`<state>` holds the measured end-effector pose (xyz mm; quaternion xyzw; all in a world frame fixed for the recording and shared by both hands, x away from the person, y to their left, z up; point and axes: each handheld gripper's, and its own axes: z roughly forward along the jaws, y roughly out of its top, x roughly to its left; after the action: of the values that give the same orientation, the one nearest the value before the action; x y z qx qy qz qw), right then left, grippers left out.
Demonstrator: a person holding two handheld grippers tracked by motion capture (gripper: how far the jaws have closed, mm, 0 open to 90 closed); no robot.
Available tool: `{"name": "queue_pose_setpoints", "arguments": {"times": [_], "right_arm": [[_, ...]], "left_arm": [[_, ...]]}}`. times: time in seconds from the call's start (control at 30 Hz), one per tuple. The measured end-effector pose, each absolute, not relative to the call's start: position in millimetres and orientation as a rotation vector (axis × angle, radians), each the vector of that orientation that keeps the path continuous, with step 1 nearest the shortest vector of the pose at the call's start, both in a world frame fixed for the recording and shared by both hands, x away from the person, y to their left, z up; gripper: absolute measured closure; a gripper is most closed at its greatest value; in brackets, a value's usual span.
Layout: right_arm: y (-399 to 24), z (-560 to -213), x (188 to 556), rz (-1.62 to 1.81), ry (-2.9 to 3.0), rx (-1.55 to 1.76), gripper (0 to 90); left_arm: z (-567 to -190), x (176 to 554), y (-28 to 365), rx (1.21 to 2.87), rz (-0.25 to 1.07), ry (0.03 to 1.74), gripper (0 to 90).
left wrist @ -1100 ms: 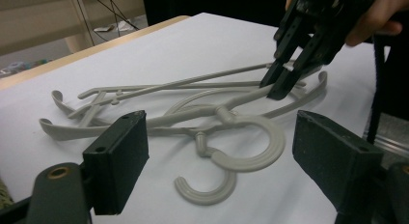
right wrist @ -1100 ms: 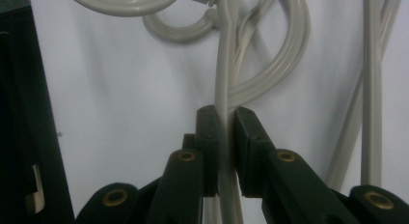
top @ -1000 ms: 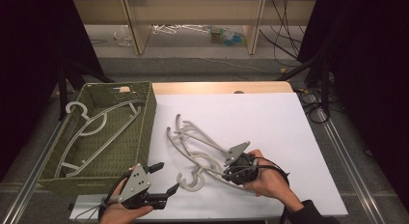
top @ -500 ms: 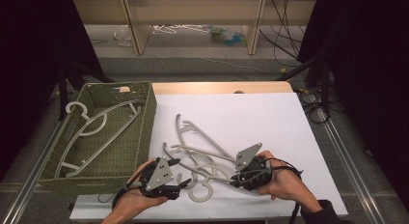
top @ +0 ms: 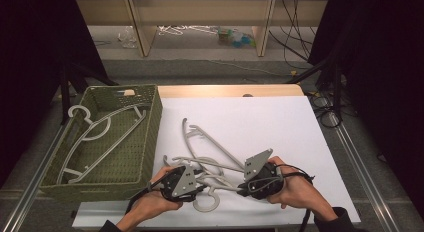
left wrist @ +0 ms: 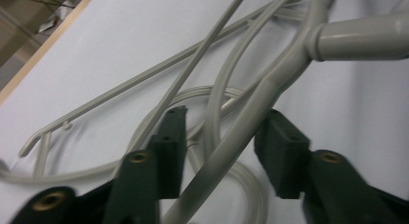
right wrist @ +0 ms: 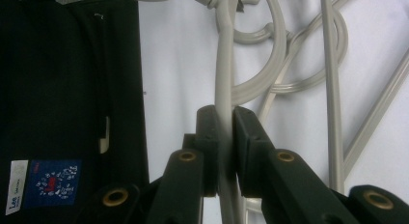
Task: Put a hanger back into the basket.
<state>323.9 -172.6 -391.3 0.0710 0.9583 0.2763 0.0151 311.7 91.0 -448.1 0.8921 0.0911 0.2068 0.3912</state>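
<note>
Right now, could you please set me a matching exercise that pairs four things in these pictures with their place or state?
Things:
1. left gripper
2. right gripper
3. woven olive-green basket
4. pale grey plastic hanger in the basket

Place or state:
A. lies inside another thing
B. jaws apart, a hanger arm between them
C. stands at the left of the white table
D. jaws clamped on a thin hanger bar

Pairs: 1-B, 2-D, 3-C, 4-A
</note>
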Motion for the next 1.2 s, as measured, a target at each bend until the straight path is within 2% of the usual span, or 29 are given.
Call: {"name": "queue_pose_setpoints", "arguments": {"times": [0.07, 0.13, 0.53, 0.63, 0.83, 0.97, 1.0, 1.03, 1.07, 1.2], "right_arm": [[-172.5, -391.2, 323.8, 0.861, 2.983, 0.219, 82.3], [-173.6, -392.0, 324.9, 0.860, 2.979, 0.210, 82.3], [-181.9, -386.3, 327.9, 0.947, 2.933, 0.221, 77.6], [-183.8, -385.6, 330.4, 0.955, 2.894, 0.274, 74.1], [-185.2, -384.3, 332.5, 0.966, 2.865, 0.306, 71.2], [-185.6, -380.2, 334.6, 1.034, 2.811, 0.401, 60.1], [-185.6, -380.2, 334.6, 1.034, 2.811, 0.401, 60.1], [-186.2, -376.8, 333.6, 1.064, 2.759, 0.460, 53.3], [-186.8, -374.1, 333.3, 1.083, 2.730, 0.489, 50.8], [-189.8, -365.6, 332.6, 1.179, 2.633, 0.537, 44.3]], "left_arm": [[-447.4, 311.9, 89.3, 2.275, 0.521, 0.211, 63.5], [-443.7, 312.1, 86.1, 2.315, 0.533, 0.119, 65.9], [-424.0, 301.2, 84.9, 2.348, 0.561, 0.072, 73.1], [-417.0, 299.1, 85.2, 2.347, 0.516, 0.084, 77.1], [-408.7, 295.9, 84.5, 2.333, 0.419, 0.167, 78.5], [-404.9, 299.3, 91.3, 2.298, 0.355, 0.272, 78.8], [-404.9, 299.3, 91.3, 2.298, 0.355, 0.272, 78.8], [-402.8, 301.3, 95.9, 2.282, 0.345, 0.329, 78.9], [-401.7, 302.6, 98.6, 2.276, 0.341, 0.352, 78.9], [-397.9, 306.6, 107.2, 2.247, 0.330, 0.417, 78.9]]}}
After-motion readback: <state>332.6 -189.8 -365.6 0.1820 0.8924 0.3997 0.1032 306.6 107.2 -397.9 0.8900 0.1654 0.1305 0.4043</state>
